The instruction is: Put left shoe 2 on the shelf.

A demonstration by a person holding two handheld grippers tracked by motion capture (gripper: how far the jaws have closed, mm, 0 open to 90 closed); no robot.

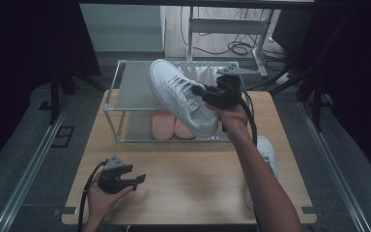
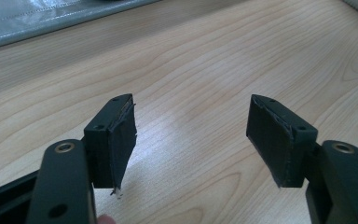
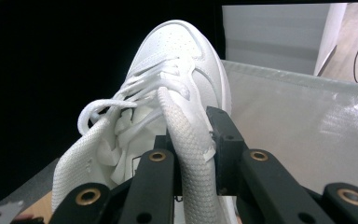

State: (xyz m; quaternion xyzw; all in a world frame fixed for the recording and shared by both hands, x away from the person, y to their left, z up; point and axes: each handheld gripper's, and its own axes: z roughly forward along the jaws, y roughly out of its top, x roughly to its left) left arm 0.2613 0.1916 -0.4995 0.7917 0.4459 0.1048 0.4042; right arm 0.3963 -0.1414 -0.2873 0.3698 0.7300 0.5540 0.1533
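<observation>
A white sneaker (image 1: 181,95) hangs in the air over the front of a two-level shoe rack (image 1: 130,92), toe pointing back left. My right gripper (image 1: 200,94) is shut on the sneaker's padded collar. In the right gripper view the jaws pinch that collar (image 3: 189,149) and the sneaker (image 3: 177,60) stretches away above the rack's top shelf (image 3: 303,126). A second white sneaker (image 1: 266,154) lies on the wooden table (image 1: 188,169) at the right, partly behind the forearm. My left gripper (image 1: 136,182) rests open near the table's front left; its jaws (image 2: 191,140) stand wide over bare wood.
A pair of pink slippers (image 1: 169,126) sits on the rack's lower shelf. Dark curtains flank the table, and a metal stand with cables (image 1: 236,46) is on the floor behind the rack.
</observation>
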